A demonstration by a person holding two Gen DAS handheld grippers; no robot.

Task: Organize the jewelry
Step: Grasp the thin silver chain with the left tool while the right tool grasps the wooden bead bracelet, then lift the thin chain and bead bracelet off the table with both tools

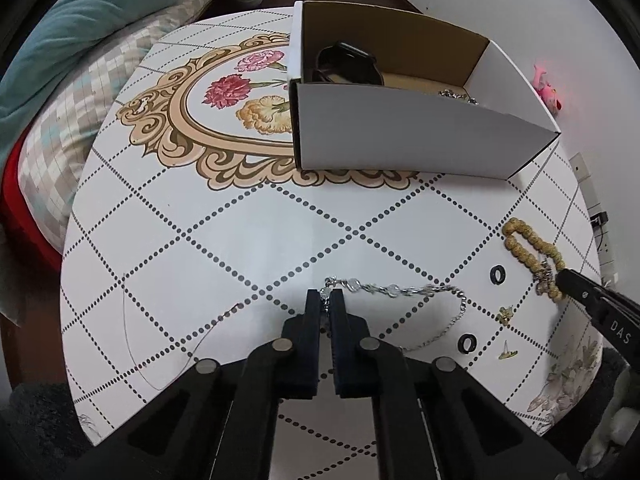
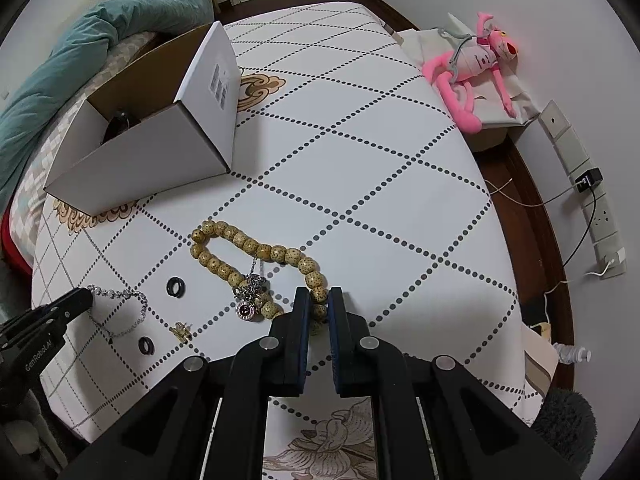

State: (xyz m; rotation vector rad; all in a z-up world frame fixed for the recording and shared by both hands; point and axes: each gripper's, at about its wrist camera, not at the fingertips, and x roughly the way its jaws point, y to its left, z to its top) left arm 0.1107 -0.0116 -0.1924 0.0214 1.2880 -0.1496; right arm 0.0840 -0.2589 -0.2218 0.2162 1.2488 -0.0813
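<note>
My left gripper [image 1: 325, 296] is shut on one end of a silver chain bracelet [image 1: 400, 290] that lies on the table; it also shows in the right wrist view [image 2: 120, 294]. My right gripper [image 2: 319, 296] is shut on a tan wooden bead bracelet [image 2: 240, 240], seen in the left wrist view [image 1: 528, 248] too. A silver pendant chain [image 2: 250, 292] lies over the beads. Two black rings [image 1: 498, 275] [image 1: 467, 343] and small gold earrings [image 1: 505, 314] lie between the grippers. The open white cardboard box [image 1: 400, 132] holds a black watch [image 1: 348, 64].
The white table [image 1: 240, 240] has a dotted diamond pattern and a flower print. A teal blanket [image 1: 80, 32] lies on a bed at the left. A pink plush toy [image 2: 476, 68] and a wall power strip [image 2: 600, 216] are at the right.
</note>
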